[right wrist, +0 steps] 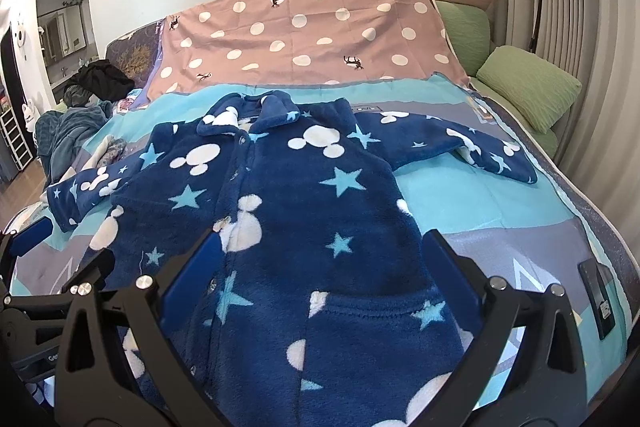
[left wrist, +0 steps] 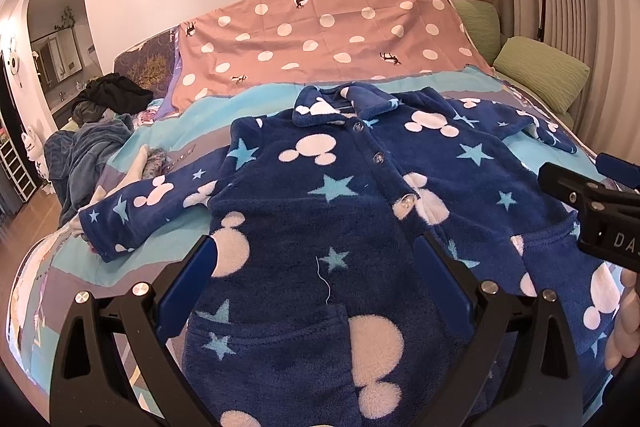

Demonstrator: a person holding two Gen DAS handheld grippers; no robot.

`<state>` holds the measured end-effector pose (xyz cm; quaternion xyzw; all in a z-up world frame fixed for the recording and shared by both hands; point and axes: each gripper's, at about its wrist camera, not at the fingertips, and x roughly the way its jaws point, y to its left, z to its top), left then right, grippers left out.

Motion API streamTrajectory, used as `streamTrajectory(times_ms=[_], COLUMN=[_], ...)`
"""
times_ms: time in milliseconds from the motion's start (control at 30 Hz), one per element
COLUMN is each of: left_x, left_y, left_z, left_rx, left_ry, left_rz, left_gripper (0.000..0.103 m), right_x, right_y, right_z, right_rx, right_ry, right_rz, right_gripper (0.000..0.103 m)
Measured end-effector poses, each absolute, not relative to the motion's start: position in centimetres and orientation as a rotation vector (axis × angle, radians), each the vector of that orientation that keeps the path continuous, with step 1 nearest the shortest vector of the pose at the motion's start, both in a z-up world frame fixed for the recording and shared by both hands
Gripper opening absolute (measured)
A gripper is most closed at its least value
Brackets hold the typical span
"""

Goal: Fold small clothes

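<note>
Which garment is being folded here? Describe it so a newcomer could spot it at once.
On the bed, in front of the pink polka-dot sheet, lies a fleece pajama top, spread flat, sleeves out. Navy with white mouse heads and blue stars, unlike the plain dark clothes pile at far left.

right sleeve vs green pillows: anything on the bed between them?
Nothing. In the right wrist view, only bare bedspread lies between the pyjama top's right sleeve and the green pillows.

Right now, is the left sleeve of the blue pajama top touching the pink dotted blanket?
Apart. In the left wrist view, the left sleeve lies low on the bedsheet, whose turquoise band separates it from the pink dotted blanket.
</note>
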<state>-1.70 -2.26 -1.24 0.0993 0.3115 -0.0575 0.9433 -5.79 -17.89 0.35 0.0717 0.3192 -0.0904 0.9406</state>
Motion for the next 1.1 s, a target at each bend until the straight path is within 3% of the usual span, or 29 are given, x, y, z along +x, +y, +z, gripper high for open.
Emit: streamTrajectory(times_ms=[1100], left_x=[-1.2], left_y=[-1.0], left_z=[-2.2], left_rx=[0.179], left_ry=[0.651], left_rz=[-0.115], left_gripper=[0.099], right_x=[-5.6], right_y=[-17.7], right_z=[0.1], right_rx=[0.141], right_ry=[0.662], right_rz=[-0.183], right_gripper=[0.101])
